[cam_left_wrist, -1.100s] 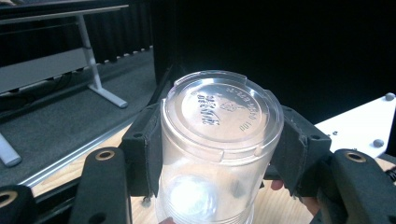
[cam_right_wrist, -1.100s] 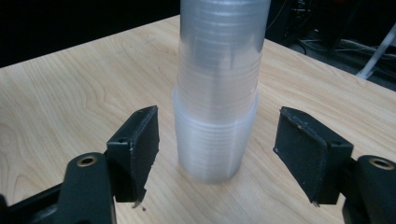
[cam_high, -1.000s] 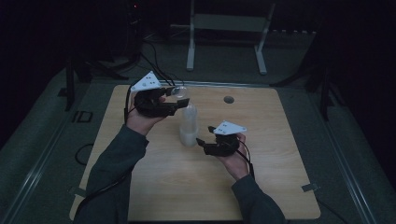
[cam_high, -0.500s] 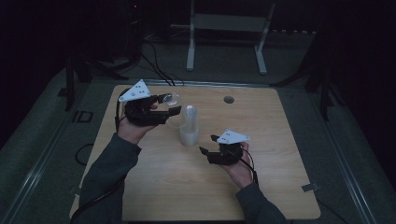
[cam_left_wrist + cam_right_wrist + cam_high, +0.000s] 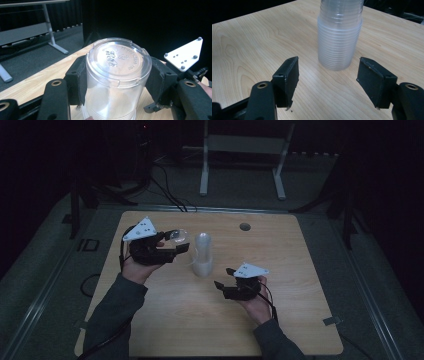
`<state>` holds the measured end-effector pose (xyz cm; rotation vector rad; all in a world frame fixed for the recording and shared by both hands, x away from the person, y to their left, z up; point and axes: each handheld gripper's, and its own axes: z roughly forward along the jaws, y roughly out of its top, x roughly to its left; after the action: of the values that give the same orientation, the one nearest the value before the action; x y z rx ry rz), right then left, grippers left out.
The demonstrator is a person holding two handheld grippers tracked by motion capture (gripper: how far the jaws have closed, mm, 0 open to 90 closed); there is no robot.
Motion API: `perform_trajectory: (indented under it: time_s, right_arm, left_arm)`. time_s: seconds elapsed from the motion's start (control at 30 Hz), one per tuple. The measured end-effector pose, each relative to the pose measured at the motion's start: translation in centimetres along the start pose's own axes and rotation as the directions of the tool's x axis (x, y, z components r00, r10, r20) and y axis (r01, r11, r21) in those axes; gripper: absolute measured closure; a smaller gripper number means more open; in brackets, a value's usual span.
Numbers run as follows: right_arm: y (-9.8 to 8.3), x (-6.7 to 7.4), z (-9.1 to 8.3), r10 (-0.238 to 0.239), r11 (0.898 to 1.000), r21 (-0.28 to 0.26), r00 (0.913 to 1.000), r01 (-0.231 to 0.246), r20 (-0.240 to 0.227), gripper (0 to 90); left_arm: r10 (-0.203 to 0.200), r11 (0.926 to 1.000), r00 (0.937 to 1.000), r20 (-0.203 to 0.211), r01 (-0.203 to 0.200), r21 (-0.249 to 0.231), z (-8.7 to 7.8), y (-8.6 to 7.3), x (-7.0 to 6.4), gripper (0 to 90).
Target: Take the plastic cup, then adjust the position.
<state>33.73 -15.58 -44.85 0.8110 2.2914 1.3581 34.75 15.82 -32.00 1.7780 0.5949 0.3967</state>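
Clamping one clear plastic cup (image 5: 117,80) sideways in left gripper (image 5: 172,246) jaws, left of centre frame, presumably separating it from the stack. Idling right gripper (image 5: 328,80), jaws apart, empty, facing cup stack (image 5: 202,254) standing mid-desk (image 5: 300,320), likely for steadying.

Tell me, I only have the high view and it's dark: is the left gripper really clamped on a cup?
Observer: Yes. In the left gripper view the left gripper has its pads pressed on both sides of one clear cup, whose embossed base faces the camera.
Operator: Is the right gripper holding the stack?
Observer: No. In the right gripper view the right gripper has its jaws open and apart from the stack of cups, which stands upright on the table.
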Motion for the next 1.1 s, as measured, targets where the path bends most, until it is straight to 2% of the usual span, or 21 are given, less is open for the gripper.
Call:
perform_trajectory:
  time_s: [0.37,0.67,1.1]
  right_arm:
    - [-0.2,0.0,0.0,-0.002,1.0,0.009,1.0,0.002,-0.003,32.2]
    - [0.0,-0.1,-0.3,0.0,1.0,-0.003,1.0,0.0,0.0,31.7]
    - [0.8,0.1,0.0,-0.009,1.0,-0.007,0.9996,0.009,-0.027,31.7]
  left_arm:
    - [-0.009,0.9999,1.0,0.004,0.009,0.009,0.2,-1.1,-0.1,40.4]
    - [-0.014,0.9999,0.9999,0.002,0.014,0.0,0.0,-2.1,-0.2,40.4]
    - [-0.043,0.9991,0.9991,-0.002,0.043,0.0,-0.2,-3.9,0.1,40.6]
